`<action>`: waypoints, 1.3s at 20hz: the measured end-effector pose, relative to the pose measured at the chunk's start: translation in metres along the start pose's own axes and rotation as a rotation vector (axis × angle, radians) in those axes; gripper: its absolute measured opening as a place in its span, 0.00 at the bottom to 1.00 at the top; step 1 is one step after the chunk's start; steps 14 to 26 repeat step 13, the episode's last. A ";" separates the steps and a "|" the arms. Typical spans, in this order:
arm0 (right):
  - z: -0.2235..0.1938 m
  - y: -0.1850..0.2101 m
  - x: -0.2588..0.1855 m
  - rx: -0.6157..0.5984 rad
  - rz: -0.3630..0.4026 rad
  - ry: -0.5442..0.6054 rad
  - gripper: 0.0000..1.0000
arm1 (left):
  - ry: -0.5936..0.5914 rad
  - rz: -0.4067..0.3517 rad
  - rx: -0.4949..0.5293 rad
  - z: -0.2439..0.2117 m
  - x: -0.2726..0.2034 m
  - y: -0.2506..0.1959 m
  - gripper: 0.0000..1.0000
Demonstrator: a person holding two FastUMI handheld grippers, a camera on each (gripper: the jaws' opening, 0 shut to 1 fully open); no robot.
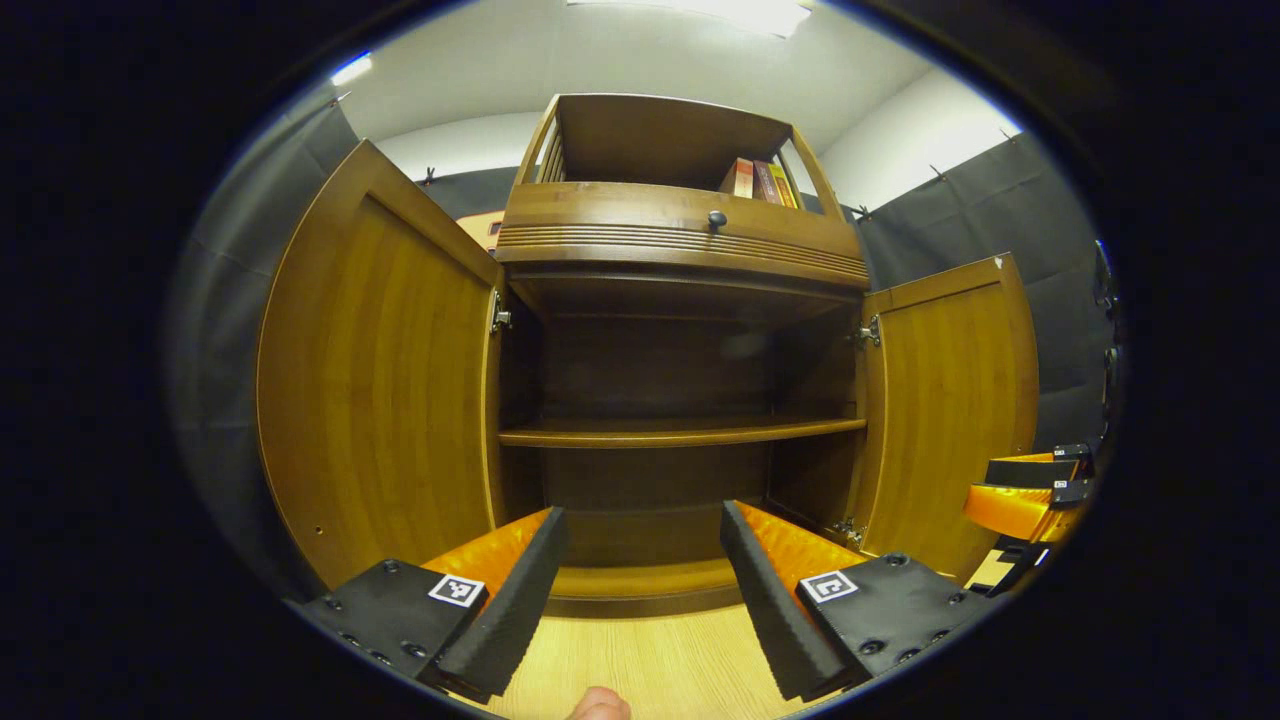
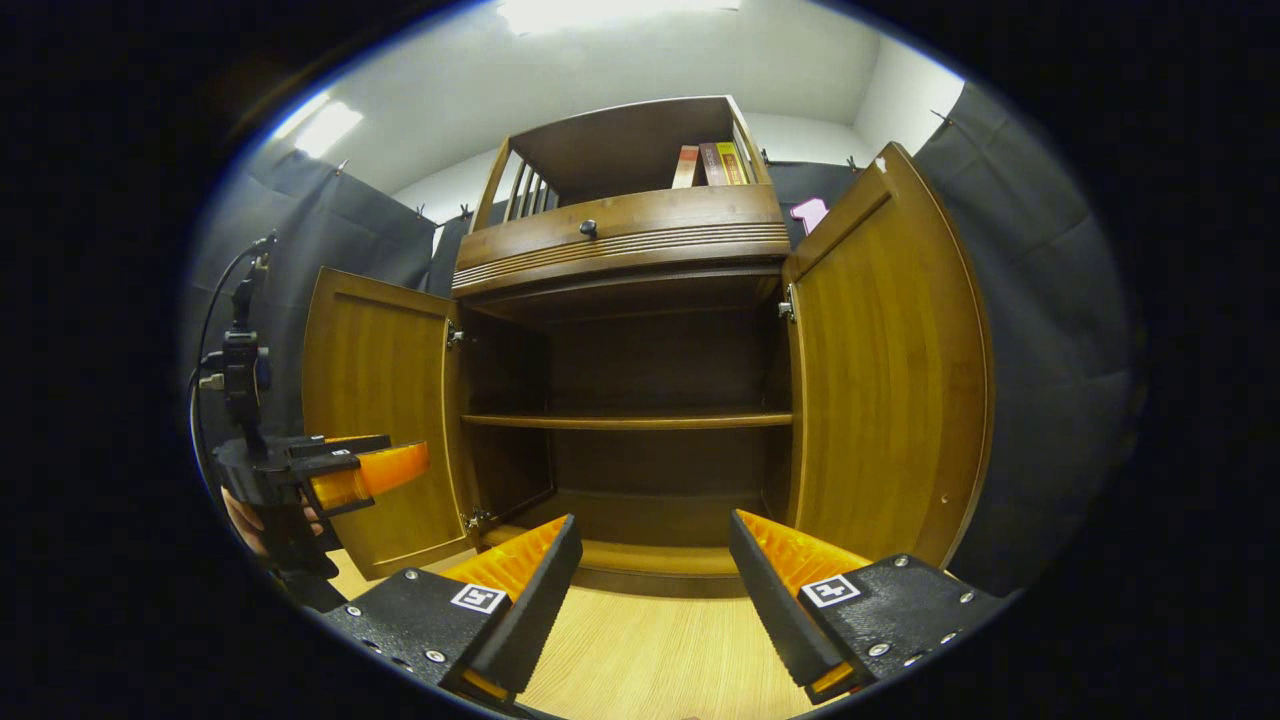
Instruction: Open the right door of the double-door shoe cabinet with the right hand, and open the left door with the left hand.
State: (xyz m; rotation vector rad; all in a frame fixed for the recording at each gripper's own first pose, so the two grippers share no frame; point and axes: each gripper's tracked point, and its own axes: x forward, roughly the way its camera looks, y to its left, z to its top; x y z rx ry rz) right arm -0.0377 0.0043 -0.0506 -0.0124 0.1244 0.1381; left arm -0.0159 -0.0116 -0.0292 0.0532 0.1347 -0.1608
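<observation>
Well, your jaws stand released on both sides: the left gripper (image 1: 640,590) and the right gripper (image 2: 650,600) each hold nothing, fingers spread wide, ribbed pads facing inward over the pale wood-grain floor (image 2: 650,660). Neither touches a door.

Ahead of you the cabinet (image 1: 680,240) is open — the left door (image 1: 380,370) swung far out on its hinges, the right door (image 2: 880,370) likewise. Judging from that, both steps look done and nothing seems left but to draw back.

Doors are flat framed panels of glossy amber wood with a fine vertical grain. Inside it's darker — one thin shelf (image 2: 625,420), bare. Above runs a grooved drawer front with a small round knob (image 1: 716,217), then an open top niche holding a few books (image 1: 760,182).
</observation>
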 end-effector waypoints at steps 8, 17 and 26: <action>0.003 0.002 0.005 0.010 -0.011 -0.007 0.92 | -0.033 0.023 0.041 0.007 -0.007 0.006 1.00; 0.001 0.002 0.010 0.013 -0.010 -0.003 0.92 | -0.027 0.028 0.030 0.001 -0.006 0.012 1.00; 0.001 0.002 0.010 0.013 -0.010 -0.003 0.92 | -0.027 0.028 0.030 0.001 -0.006 0.012 1.00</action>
